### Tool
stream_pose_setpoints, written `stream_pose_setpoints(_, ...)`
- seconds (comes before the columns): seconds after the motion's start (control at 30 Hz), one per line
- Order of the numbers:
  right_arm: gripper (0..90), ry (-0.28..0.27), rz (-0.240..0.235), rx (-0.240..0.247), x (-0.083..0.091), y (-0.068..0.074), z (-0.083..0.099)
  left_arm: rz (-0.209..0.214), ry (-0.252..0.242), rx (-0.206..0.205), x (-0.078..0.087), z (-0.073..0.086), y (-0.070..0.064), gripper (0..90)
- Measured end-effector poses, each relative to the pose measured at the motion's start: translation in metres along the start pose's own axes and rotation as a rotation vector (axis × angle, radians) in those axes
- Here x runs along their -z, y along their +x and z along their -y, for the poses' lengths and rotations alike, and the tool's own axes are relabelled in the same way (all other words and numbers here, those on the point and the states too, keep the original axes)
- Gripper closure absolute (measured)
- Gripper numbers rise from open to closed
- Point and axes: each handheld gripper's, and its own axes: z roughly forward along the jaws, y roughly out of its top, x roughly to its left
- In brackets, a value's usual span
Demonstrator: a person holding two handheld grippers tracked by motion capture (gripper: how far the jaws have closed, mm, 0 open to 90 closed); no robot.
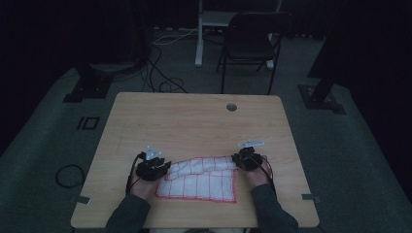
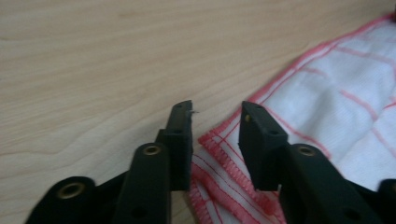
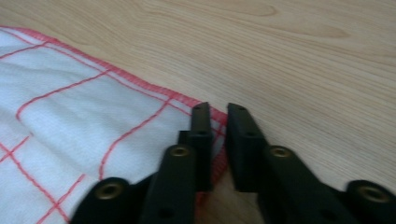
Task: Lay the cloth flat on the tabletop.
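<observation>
Hand-held gripper (image 2: 215,112), jaws apart, astride red-edged cloth (image 2: 327,93) corner on table (image 2: 102,60).

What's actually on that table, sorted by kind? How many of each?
Cloth, white with red grid lines: 1
Hand-held grippers, the left gripper and the right gripper: 2
Total: 3

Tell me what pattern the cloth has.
White cloth with a red grid and red stitched hem, clearest in the right gripper view.

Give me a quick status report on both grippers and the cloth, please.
Left gripper open, jaws astride cloth corner. Right gripper nearly shut on opposite corner. Cloth partly folded on table. Nothing in the way.
</observation>
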Motion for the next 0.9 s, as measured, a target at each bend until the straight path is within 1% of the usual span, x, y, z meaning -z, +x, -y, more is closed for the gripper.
stream_pose_setpoints(0.03, 88.8, 0.0, -0.001, 0.004, -0.001, 0.001, 0.0, 0.004, 0.007, 0.008, -0.002, 0.001, 0.0, 62.4)
stream_pose_setpoints(0.07, 90.0, 0.002, 0.0, 0.01, -0.001, 0.001, -0.001, 0.006, 0.019, 0.006, -0.004, 0.001, 0.0, 61.3)
stream_pose_setpoints(0.1, 90.0, 0.003, 0.001, 0.01, -0.002, 0.001, -0.001, 0.004, 0.022, 0.011, -0.006, 0.002, 0.001, 61.2)
stream_pose_setpoints(0.13, 90.0, 0.005, 0.0, 0.007, -0.002, 0.001, -0.001, 0.007, 0.024, 0.021, -0.007, 0.002, 0.001, 63.0)
stream_pose_setpoints(0.2, 90.0, 0.008, -0.004, 0.003, -0.002, 0.0, -0.002, 0.006, 0.022, 0.01, -0.008, 0.002, 0.001, 70.8)
stream_pose_setpoints(0.27, 90.0, 0.007, 0.005, 0.002, -0.002, -0.001, -0.003, 0.001, 0.018, 0.001, -0.007, -0.001, 0.0, 79.8)
stream_pose_setpoints(0.33, 90.0, 0.005, 0.017, 0.0, -0.002, -0.002, -0.003, 0.003, 0.008, -0.007, -0.006, -0.003, 0.0, 85.9)
stream_pose_setpoints(0.37, 90.0, 0.005, 0.017, 0.0, -0.002, -0.002, -0.003, 0.003, 0.008, -0.007, -0.006, -0.003, 0.0, 86.6)
stream_pose_setpoints(0.4, 90.0, 0.001, 0.021, -0.007, -0.002, -0.003, -0.004, 0.005, -0.006, -0.008, -0.004, -0.007, 0.0, 86.6)
stream_pose_setpoints(0.43, 90.0, -0.012, 0.023, -0.012, 0.0, -0.005, -0.005, 0.004, -0.01, -0.009, -0.003, -0.009, 0.001, 87.5)
stream_pose_setpoints(0.5, 90.0, -0.023, 0.013, -0.01, 0.002, -0.005, -0.006, 0.001, -0.02, -0.007, -0.003, -0.011, 0.002, 87.8)
stream_pose_setpoints(0.53, 87.9, -0.027, 0.001, -0.008, 0.003, -0.004, -0.007, 0.0, -0.021, -0.006, -0.003, -0.012, 0.003, 87.7)
stream_pose_setpoints(0.57, 78.6, -0.031, -0.014, -0.009, 0.003, -0.004, -0.007, -0.002, -0.023, -0.006, -0.003, -0.012, 0.003, 87.8)
stream_pose_setpoints(0.6, 71.9, -0.026, -0.021, -0.009, 0.003, -0.003, -0.008, -0.004, -0.023, -0.006, -0.004, -0.012, 0.003, 87.8)
stream_pose_setpoints(0.67, 61.9, -0.017, -0.018, -0.005, 0.001, -0.002, -0.008, -0.007, -0.028, -0.005, -0.004, -0.013, 0.004, 87.8)
stream_pose_setpoints(0.73, 56.9, 0.006, -0.014, -0.013, -0.004, -0.003, -0.007, -0.013, -0.034, -0.008, -0.005, -0.014, 0.004, 87.8)
stream_pose_setpoints(0.77, 56.7, 0.013, -0.009, -0.018, -0.006, -0.003, -0.007, -0.014, -0.036, -0.007, -0.005, -0.014, 0.004, 87.8)
stream_pose_setpoints(0.8, 58.4, 0.01, -0.009, -0.02, -0.006, -0.003, -0.006, -0.014, -0.036, -0.007, -0.005, -0.015, 0.004, 87.8)
stream_pose_setpoints(0.83, 63.2, 0.01, -0.005, -0.018, -0.007, -0.003, -0.007, -0.016, -0.037, -0.008, -0.006, -0.015, 0.005, 87.8)
stream_pose_setpoints(0.9, 75.2, 0.009, 0.009, 0.011, -0.007, -0.002, -0.007, -0.019, -0.039, -0.009, -0.007, -0.016, 0.006, 87.8)
